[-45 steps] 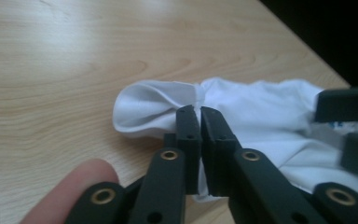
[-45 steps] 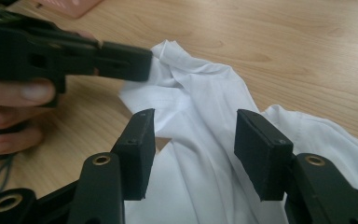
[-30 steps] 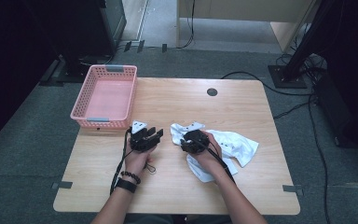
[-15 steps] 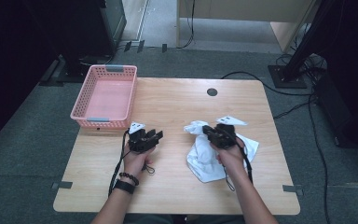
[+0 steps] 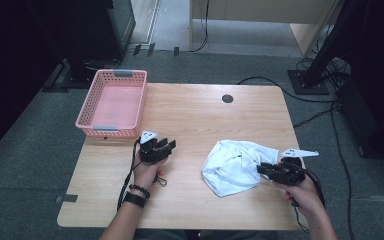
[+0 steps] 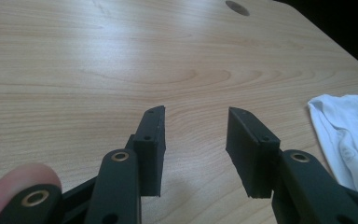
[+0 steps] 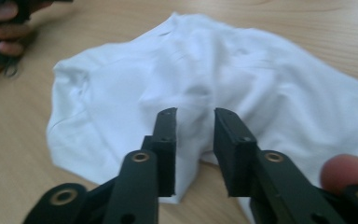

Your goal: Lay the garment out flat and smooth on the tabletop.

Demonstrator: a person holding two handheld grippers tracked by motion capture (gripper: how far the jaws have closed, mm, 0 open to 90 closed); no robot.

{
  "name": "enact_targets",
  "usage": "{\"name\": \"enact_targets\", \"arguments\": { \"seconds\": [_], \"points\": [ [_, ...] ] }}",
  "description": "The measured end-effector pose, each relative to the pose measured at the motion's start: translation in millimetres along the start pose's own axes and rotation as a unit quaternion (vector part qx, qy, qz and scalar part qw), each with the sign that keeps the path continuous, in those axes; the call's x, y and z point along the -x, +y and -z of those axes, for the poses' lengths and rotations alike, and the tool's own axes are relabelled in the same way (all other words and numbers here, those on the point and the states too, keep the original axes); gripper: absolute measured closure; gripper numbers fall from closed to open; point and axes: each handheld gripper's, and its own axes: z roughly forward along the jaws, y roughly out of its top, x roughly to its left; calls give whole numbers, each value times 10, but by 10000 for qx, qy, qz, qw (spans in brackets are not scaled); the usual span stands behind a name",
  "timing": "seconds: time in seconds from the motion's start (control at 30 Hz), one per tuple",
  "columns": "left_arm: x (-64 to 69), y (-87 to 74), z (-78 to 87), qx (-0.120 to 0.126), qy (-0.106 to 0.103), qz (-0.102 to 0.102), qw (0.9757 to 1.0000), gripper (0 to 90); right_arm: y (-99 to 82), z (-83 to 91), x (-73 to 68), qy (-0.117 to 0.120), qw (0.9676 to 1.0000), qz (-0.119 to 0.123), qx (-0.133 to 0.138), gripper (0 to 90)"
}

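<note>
Hovering at the right edge of the white shirt [image 5: 235, 165], the right gripper [image 5: 266, 170] had its jaws a little apart, cloth lying behind and under the gap but nothing visibly pinched. Those jaws had just been opening. A second before, this gripper sat mid-table on the crumpled shirt; half a second before, it was holding a bunch of cloth raised. By now the hand had travelled out toward the right side of the table [image 5: 200, 110] and the shirt had come with it, lying as a rumpled heap right of centre, sleeves and body still tangled.

Left gripper [image 5: 161, 147] stayed where it was, jaws spread over bare wood, holding nothing, well apart from the shirt.

Pink basket [image 5: 111, 102] at the far left corner, nothing in it.

Judgement: a drag-and-drop to reposition the garment was done; next would likely be a fresh grip on an edge to spread it flat.
</note>
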Motion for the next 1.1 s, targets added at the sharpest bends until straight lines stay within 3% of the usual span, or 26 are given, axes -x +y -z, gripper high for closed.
{"name": "enact_targets", "arguments": {
  "seconds": [0.07,0.13,0.17,0.23,0.27,0.37,0.47,0.63,0.67,0.77,0.83,0.93,0.97,1.0,1.03,1.07,1.1],
  "points": [
    [27,-2,-9,-28,9,-98,9999,570,42,44,25,-141,9994,-157,263,636],
    [59,-4,-12,-54,35,-187,9998,563,138,50,-11,-264,9981,-144,541,585],
    [79,-5,-10,-69,13,-207,9998,555,200,33,-49,-336,9973,-103,638,576],
    [131,-24,-7,-112,-221,-54,9997,545,335,-47,-141,-479,9961,135,723,546],
    [188,-45,-7,-122,-259,-149,9995,540,401,-108,-193,-519,9958,250,706,540],
    [304,-88,-13,-165,-388,-318,9986,520,566,-370,-311,-504,9953,603,560,504],
    [355,-113,-10,-179,-379,-449,9981,513,670,-691,-369,-701,9941,794,223,447],
    [309,-118,2,-186,-487,-308,9982,492,708,-1130,-376,-1047,9884,1009,-427,421],
    [307,-122,1,-203,-516,-298,9980,491,702,-1199,-373,-1111,9866,1055,-558,428],
    [321,-135,-1,-230,-572,-368,9974,485,671,-1336,-365,-1183,9803,1328,-856,584],
    [328,-139,-5,-243,-597,-389,9972,483,664,-1348,-370,-967,9835,1274,-845,741],
    [327,-137,-9,-248,-615,-381,9971,482,666,-1366,-436,-868,9802,1513,-931,892],
    [325,-137,-8,-250,-617,-379,9971,481,677,-1364,-454,-834,9806,1528,-904,900],
    [323,-136,-7,-254,-617,-379,9971,480,702,-1338,-450,-677,9859,1350,-721,900],
    [321,-136,-5,-256,-623,-368,9970,479,739,-1290,-417,-410,9932,1011,-413,900],
    [315,-135,-5,-253,-635,-346,9971,479,777,-1228,-369,-244,9978,620,-68,900],
    [310,-133,-5,-255,-637,-332,9971,479,819,-1148,-291,-224,9990,153,349,900]
  ]
}}
